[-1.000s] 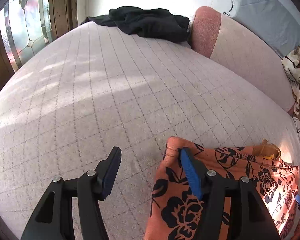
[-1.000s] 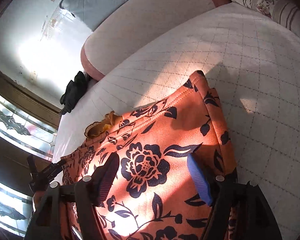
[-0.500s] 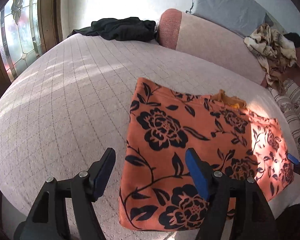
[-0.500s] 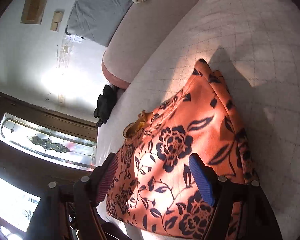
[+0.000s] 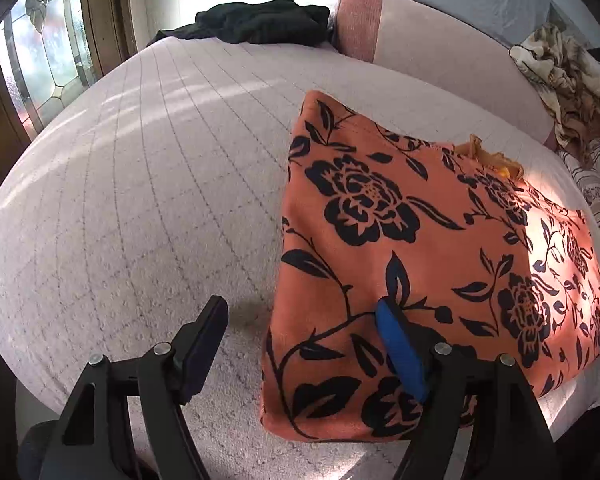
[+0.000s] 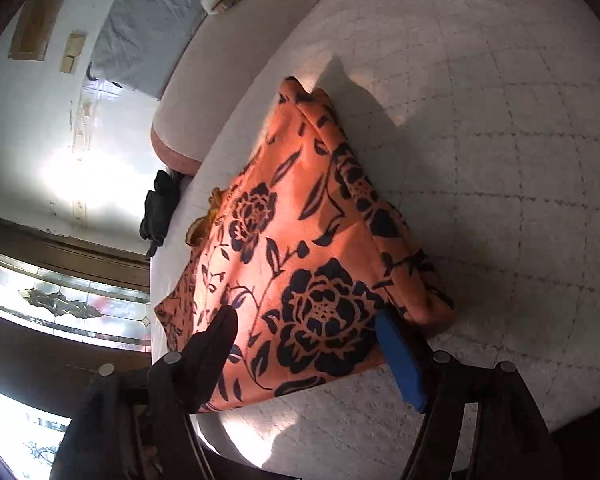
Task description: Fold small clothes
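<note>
Right now your left gripper (image 5: 302,326) stands wide open with nothing held. Beyond its left finger, far ahead, a crumpled black garment (image 5: 260,20) lies at the far edge of the pale quilted bedspread (image 5: 140,184), with a stained-glass window (image 5: 44,60) off to the left. Bare bedspread shows through most of the gap between the jaws. The folded orange cloth with black flower print (image 5: 420,248) lies flat ahead of the right, blue-padded finger (image 5: 400,354) and spreads away to the right of it; its left edge falls inside the gap, near that finger. You cannot tell whether the blue pad touches the cloth or only hovers above it. A scrap of yellow fabric (image 5: 492,156) pokes out at the cloth's far edge. Past it lies a long pink bolster (image 5: 440,40), and a rumpled cream patterned cloth (image 5: 564,72) sits at the far right.

Your right gripper (image 6: 306,322) is likewise wide open and grips nothing. Its dark left finger (image 6: 212,340) lies over the near left part of the orange cloth (image 6: 292,248), which fills the gap between the jaws and runs ahead. The blue right finger (image 6: 400,364) sits just at the cloth's near right corner; contact is unclear. To the right of it lies only sunlit bedspread (image 6: 500,160).
</note>
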### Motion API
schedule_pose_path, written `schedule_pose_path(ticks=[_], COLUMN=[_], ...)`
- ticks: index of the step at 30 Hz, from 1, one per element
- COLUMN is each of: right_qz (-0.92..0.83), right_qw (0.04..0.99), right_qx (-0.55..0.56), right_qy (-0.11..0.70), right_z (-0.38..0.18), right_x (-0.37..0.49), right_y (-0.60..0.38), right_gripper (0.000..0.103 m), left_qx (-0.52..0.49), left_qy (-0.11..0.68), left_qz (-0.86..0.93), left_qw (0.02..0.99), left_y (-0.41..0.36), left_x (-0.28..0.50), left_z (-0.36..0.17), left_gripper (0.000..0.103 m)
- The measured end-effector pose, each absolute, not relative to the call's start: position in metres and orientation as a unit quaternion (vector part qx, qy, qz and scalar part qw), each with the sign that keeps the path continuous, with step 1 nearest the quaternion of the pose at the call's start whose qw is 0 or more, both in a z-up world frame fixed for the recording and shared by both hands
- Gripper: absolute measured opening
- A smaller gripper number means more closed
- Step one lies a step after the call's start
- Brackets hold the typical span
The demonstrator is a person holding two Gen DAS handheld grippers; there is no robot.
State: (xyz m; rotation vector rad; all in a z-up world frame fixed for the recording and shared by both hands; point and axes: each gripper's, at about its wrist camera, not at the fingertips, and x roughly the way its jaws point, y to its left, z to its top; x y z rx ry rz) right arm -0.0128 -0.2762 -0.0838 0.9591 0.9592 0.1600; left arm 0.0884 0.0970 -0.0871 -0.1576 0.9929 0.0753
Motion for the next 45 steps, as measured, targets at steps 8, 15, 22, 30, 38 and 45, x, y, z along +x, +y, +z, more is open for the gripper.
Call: schedule_pose_path(ticks=[8, 15, 22, 30, 38, 45], right_qz=[0.143, 0.090, 0.216, 0.226, 0.196, 0.124], right_qw=[0.803, 0.752, 0.733, 0.707, 0.746, 0.742], right_qx=[0.395, 0.472, 0.423, 0.414, 0.397, 0.438], right_qy=[0.423, 0.451, 0.487, 0.526, 0.498, 0.492], right_z=[-0.038, -0.105, -0.061, -0.102, -0.056, -0.086], right_x=[0.057, 0.155, 0.153, 0.208, 0.125, 0.040], right_y=[-0.261, -0.298, -0.209, -0.135, -0.170, -0.235], right_gripper=[0.077, 0.078, 0.079, 0.079, 0.081, 0.077], left_qx=[-0.065, -0.065, -0.063, -0.061, -0.066, -0.078], left_qy=[0.464, 0.457, 0.442, 0.440, 0.437, 0.402], left_qz=[0.002, 0.000, 0.007, 0.002, 0.006, -0.002], left_qw=[0.884, 0.887, 0.895, 0.896, 0.897, 0.912], left_y=[0.082, 0.087, 0.086, 0.084, 0.087, 0.089], left_x=[0.089, 0.091, 0.096, 0.102, 0.090, 0.059], left_z=[-0.088, -0.102, -0.104, -0.106, -0.102, -0.068], left_gripper=[0.078, 0.087, 0.091, 0.091, 0.091, 0.091])
